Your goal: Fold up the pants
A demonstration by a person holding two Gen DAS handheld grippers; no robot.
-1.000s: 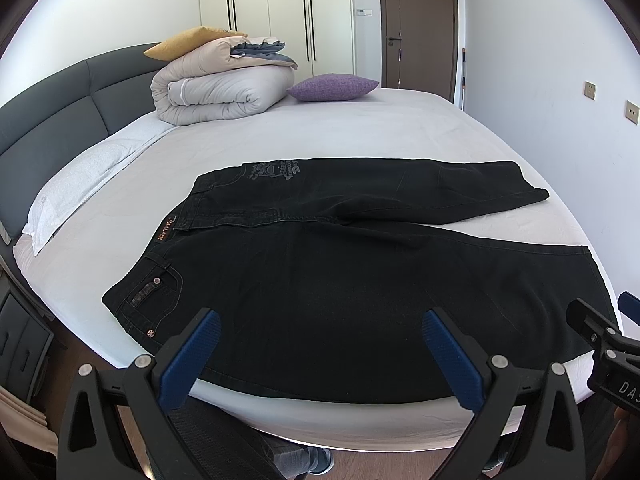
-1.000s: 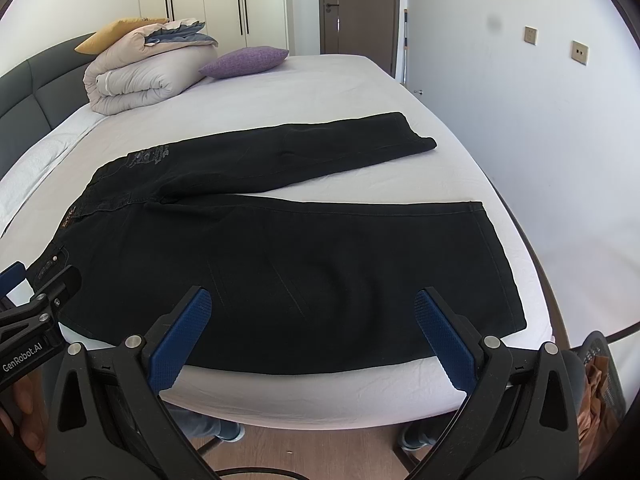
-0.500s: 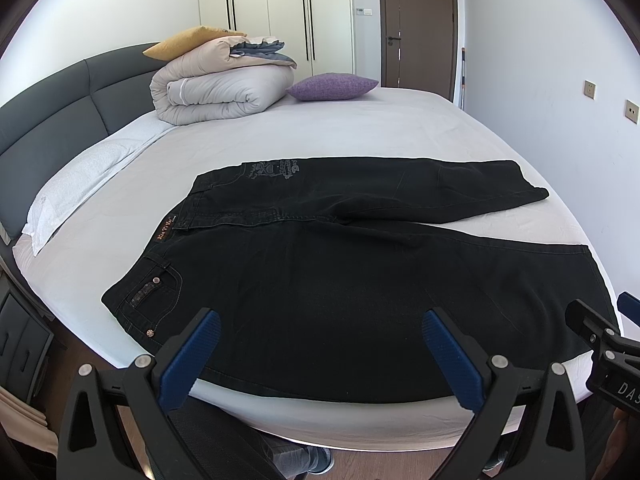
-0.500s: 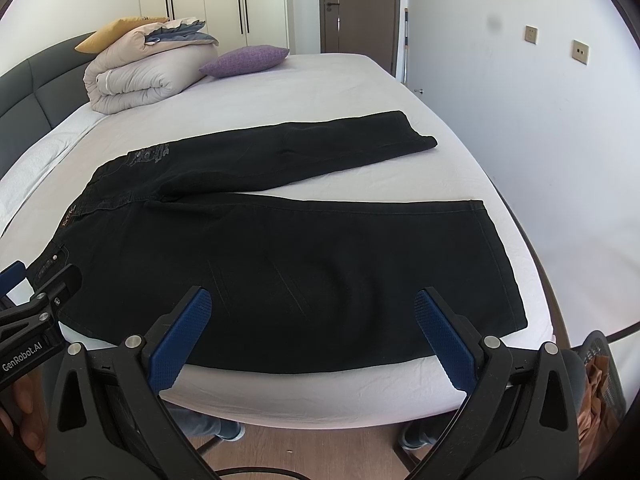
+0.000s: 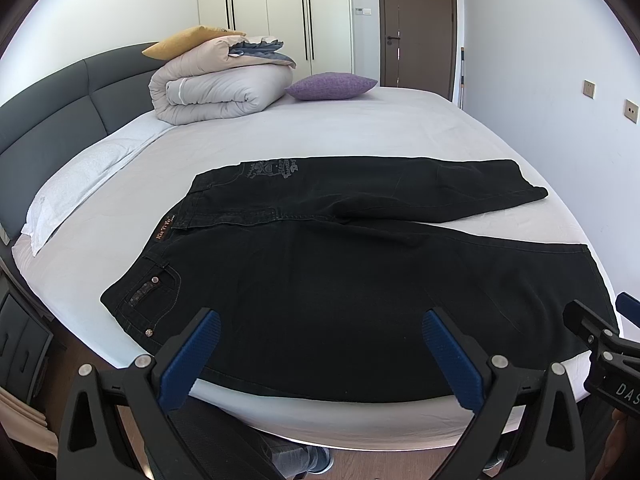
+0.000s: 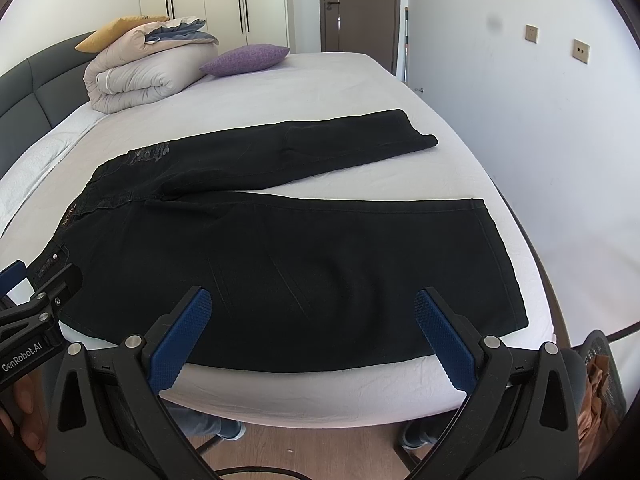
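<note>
A pair of black denim pants (image 5: 340,280) is seen spread flat on a white-sheeted bed (image 5: 360,132), close to the bed's near edge. The waistband lies to the left, where a small brown leather patch (image 5: 164,229) and a riveted back pocket (image 5: 150,288) are shown; the two legs run out to the right. The nearer leg lies broad and straight along the near edge, while the farther leg (image 6: 320,144) is angled away from it, so that a wedge of white sheet is left between the two hems. A pale grey printed design (image 5: 270,169) is seen on the farther hip.

The left hand-held gripper (image 5: 320,356) is held above the near edge of the bed, over the seat area of the pants; its blue-padded fingers (image 5: 192,354) are spread wide and nothing is pinched between them. The right hand-held gripper (image 6: 312,332) is likewise held at the near edge, over the nearer leg, with its blue pads spread wide apart and nothing between them. Whether either is touching the cloth cannot be told.

At the far left of the bed, by the dark grey padded headboard (image 5: 52,120), a rolled beige and white duvet (image 5: 216,88) is stacked, with a mustard cushion (image 5: 180,38) behind it and a purple cushion (image 5: 330,85) just beside it. White wardrobe doors (image 5: 280,12) and a brown door (image 5: 418,28) are seen beyond.
</note>
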